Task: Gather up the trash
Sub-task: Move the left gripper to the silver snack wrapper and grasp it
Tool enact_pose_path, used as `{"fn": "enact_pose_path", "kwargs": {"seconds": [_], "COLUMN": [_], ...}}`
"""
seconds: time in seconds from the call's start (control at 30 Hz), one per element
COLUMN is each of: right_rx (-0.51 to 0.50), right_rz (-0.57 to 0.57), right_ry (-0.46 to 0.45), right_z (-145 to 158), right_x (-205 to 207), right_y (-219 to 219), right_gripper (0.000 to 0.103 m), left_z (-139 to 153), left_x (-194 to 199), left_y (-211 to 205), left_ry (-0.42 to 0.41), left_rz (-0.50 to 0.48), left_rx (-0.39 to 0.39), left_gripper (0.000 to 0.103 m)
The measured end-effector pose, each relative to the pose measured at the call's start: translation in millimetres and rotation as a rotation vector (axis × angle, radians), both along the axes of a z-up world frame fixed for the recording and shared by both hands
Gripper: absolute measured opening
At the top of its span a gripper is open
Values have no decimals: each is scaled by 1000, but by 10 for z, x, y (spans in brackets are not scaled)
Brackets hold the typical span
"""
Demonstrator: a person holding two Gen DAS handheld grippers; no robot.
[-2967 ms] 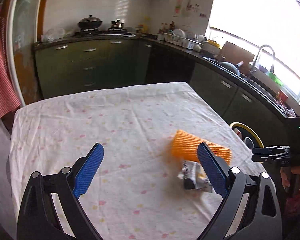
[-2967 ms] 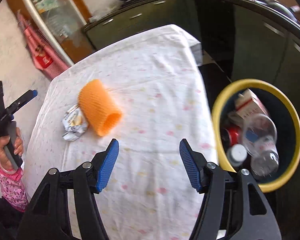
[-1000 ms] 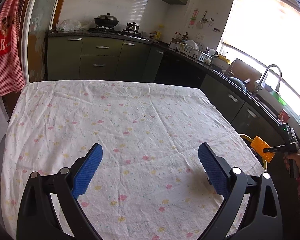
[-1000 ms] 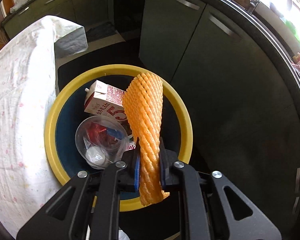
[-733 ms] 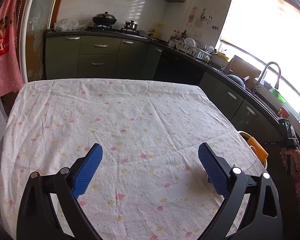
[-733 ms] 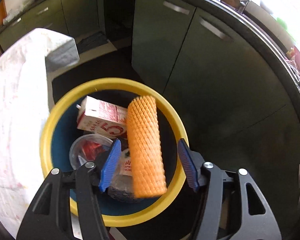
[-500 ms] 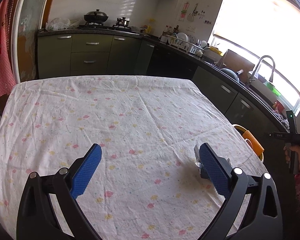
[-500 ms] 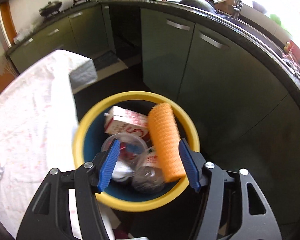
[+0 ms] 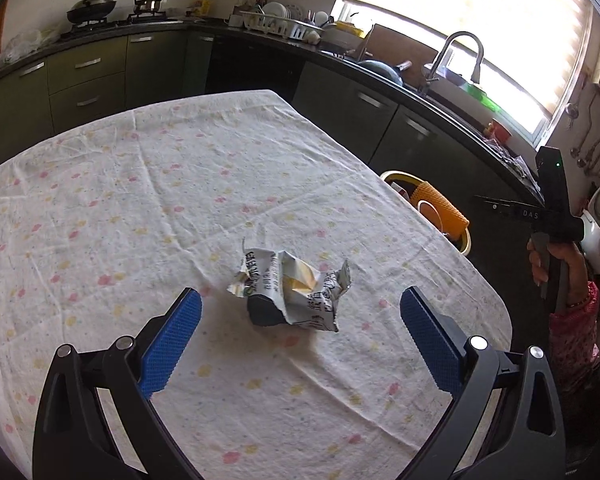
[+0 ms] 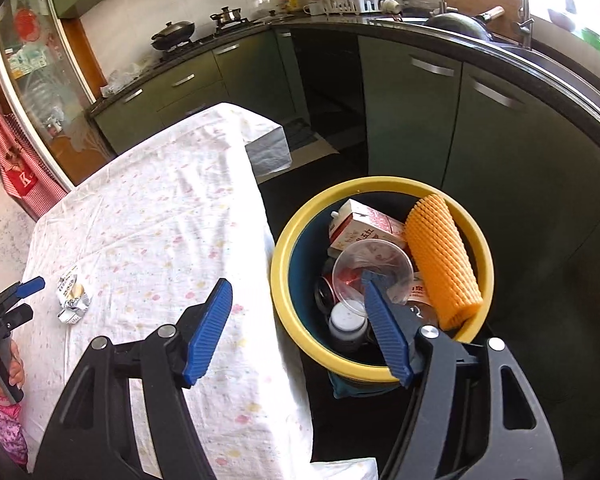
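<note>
A crumpled white wrapper (image 9: 290, 290) lies on the flowered tablecloth (image 9: 160, 184), just ahead of my open, empty left gripper (image 9: 298, 338); it also shows in the right wrist view (image 10: 73, 295). The orange foam net sleeve (image 10: 440, 262) leans inside the yellow-rimmed trash bin (image 10: 380, 372) on the floor beside the table, and shows in the left wrist view (image 9: 440, 212). My right gripper (image 10: 298, 326) is open and empty, above the gap between table edge and bin. The right gripper (image 9: 548, 208) shows in the left view; its jaws are hidden there.
The bin holds a milk carton (image 10: 364, 230), a clear plastic cup (image 10: 372, 268) and a bottle (image 10: 348, 326). Green kitchen cabinets (image 10: 412, 112) stand close behind the bin. A sink and tap (image 9: 456, 56) sit under the window. The tablecloth corner (image 10: 268, 152) hangs down.
The right gripper opened and dropped the orange sleeve into the bin, then drew back toward the table. The left gripper moved toward the wrapper, which now lies between its fingers' line.
</note>
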State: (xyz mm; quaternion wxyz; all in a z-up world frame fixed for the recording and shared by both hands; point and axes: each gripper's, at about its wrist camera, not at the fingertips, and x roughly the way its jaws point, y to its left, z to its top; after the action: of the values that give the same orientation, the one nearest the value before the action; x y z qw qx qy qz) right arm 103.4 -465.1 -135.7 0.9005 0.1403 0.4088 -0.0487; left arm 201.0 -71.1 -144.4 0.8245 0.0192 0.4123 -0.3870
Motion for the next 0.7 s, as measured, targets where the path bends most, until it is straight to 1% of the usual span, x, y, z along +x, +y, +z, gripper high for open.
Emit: {"fn": "enact_pose_path", "kwargs": {"seconds": [0.03,0.1,0.13,0.2,0.27,0.3,0.37,0.43,0.53,0.7], "right_rx": [9,28,38,61,83,94,116,134,158,190], "right_rz": [13,31,38,55,65,72,95,110,131,138], "right_ry": [-2,-4,-8,-19,-34,-40,-42,-44,-48,-64], "right_z": [-15,-39,-49,-72,-98,-115,-156,-197,-250,-283], "right_x": [5,2,8,21,36,48,78,101,98,41], "right_y": [14,40,45,26,-3,-19,-39,-73,-138,-304], "right_gripper": [65,65,65,65,66,66,66,66,66,66], "left_z": [-6,-59,-97,-166,-227,-249,-232,-183,-151,-273], "left_x": [26,118,175,271,341,355,399,437,504,595], "left_y": [-63,-141,-153,-151,-184,-213,-271,-338,-448,-493], "left_ry": [26,107,173,289,373,401,434,434,449,531], "left_rz": [20,112,157,231,296,319,378,422,482,580], "left_rx": [25,91,101,84,101,95,88,101,137,223], "left_gripper": [98,98,98,98,98,98,98,98,98,98]}}
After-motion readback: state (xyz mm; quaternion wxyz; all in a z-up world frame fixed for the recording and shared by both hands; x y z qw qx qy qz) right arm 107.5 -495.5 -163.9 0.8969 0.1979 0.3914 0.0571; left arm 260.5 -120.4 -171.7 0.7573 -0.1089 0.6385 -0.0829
